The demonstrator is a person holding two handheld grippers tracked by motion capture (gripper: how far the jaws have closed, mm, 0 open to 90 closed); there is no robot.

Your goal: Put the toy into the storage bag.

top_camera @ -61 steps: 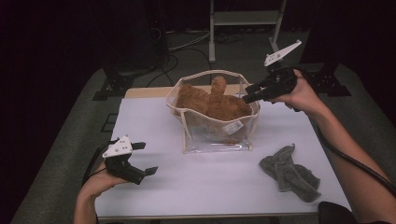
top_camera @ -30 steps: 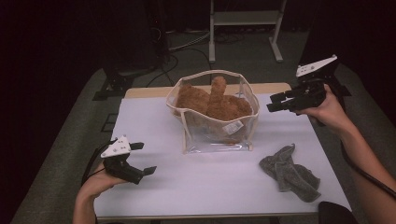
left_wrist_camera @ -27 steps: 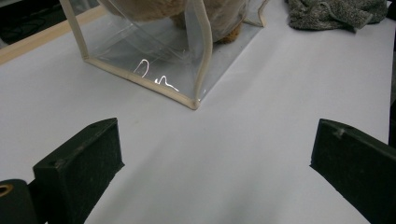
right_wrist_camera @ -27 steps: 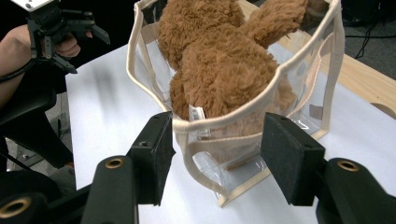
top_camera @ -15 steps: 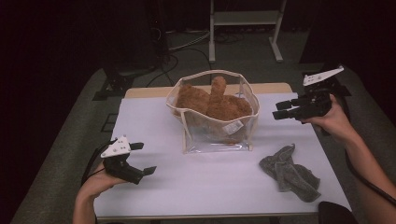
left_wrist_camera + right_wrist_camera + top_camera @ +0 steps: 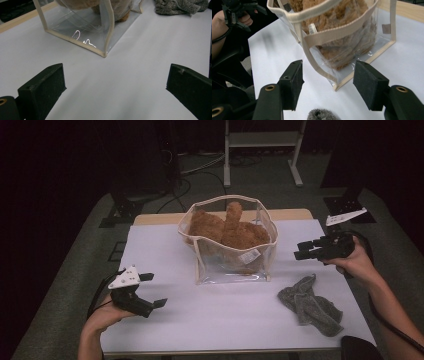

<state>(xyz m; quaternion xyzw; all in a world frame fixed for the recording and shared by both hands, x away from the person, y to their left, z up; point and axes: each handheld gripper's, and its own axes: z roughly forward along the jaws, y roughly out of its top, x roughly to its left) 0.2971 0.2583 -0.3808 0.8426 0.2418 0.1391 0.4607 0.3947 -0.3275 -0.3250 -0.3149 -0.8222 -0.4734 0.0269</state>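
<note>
A brown plush (image 6: pixel 227 231) sits packed inside the clear bag (image 6: pixel 231 265) mid-counter, so that part looks done. The grey cloth (image 6: pixel 310 305) lies loose just right of the bag, seemingly left to handle. Left gripper (image 6: pixel 150 290) and right gripper (image 6: pixel 303 251) both hang wide open, empty.

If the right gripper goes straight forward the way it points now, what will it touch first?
Most likely the clear bag holding the brown plush toy: its near corner lies between the open jaws of the right gripper. The depth is hard to judge.
</note>
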